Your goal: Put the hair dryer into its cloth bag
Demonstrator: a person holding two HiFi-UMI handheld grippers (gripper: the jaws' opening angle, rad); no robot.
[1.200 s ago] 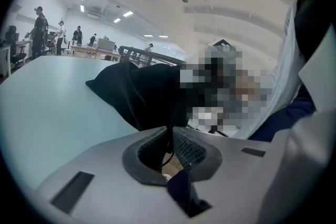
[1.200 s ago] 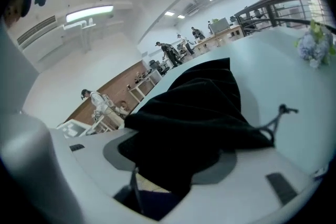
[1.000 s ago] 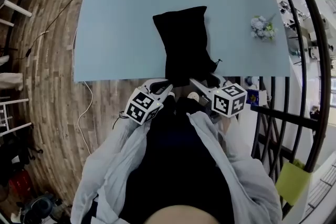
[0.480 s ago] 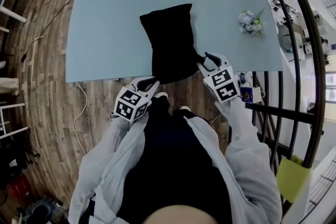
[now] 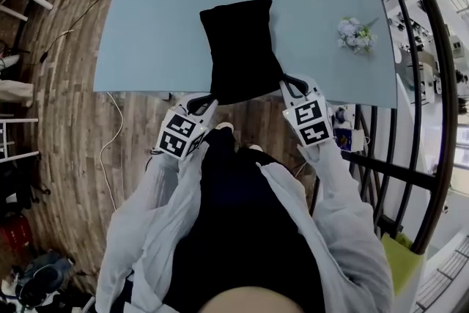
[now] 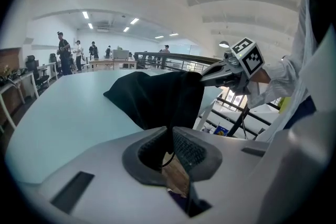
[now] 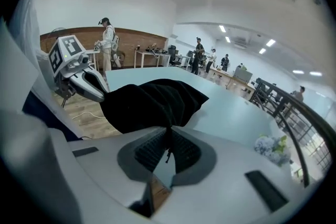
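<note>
Black bag [image 5: 240,48] on the pale blue table [image 5: 146,11], its near end at the table's edge, stretched between the two grippers. The left gripper [image 5: 203,102] has its jaws nearly together, pinching black cloth at the bag's near-left corner; a thin cord [image 6: 169,159] hangs in the narrow gap. The right gripper [image 5: 292,82] has just been closing its jaws, which now clamp a fold of the cloth at the near-right corner. The dryer shows in no view, as the cloth hides whatever the bag holds, and the bag's mouth cannot be made out, black on black. Flowers [image 5: 355,34] lie well apart, near the table's right edge. The person's torso [image 5: 242,231] covers the floor below the grippers.
</note>
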